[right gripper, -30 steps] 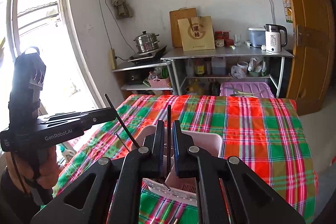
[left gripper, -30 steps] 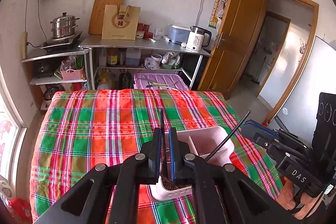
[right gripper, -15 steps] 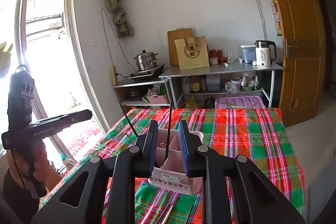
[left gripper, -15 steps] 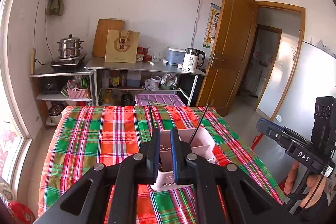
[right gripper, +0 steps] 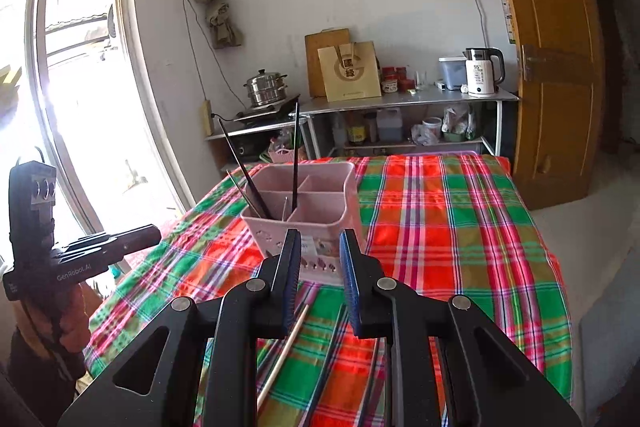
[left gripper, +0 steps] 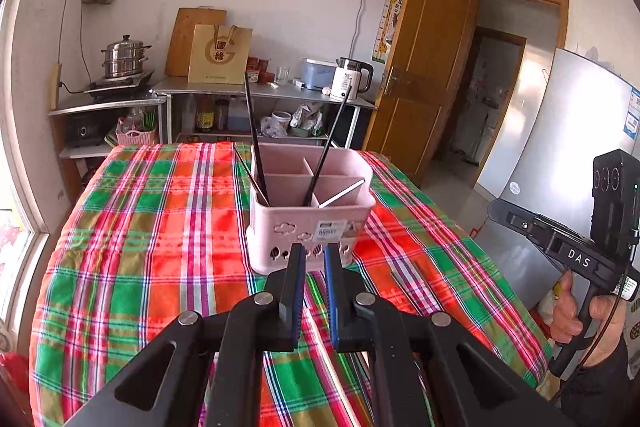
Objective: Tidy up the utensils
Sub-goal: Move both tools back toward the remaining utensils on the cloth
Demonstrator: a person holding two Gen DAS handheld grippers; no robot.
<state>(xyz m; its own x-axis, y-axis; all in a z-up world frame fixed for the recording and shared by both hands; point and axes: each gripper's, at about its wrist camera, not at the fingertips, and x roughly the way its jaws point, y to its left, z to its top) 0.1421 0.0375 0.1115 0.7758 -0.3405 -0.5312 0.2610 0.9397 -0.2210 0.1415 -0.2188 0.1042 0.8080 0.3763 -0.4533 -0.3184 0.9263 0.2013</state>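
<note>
Left gripper, jaws nearly closed and empty, hangs just short of the pink utensil caddy, labelled "BASKET", with black chopsticks upright inside. Right gripper, jaws slightly apart and empty, faces the same caddy; a loose chopstick lies on the plaid cloth beneath. Gripper bodies read "DAS" and "GenRobot.AI".

Both wrist views look forward and slightly down along their own black tongs, from just above the near edge of the plaid-clothed table. They share the pink plastic divided caddy, close ahead, and the steel shelf at the far wall.
</note>
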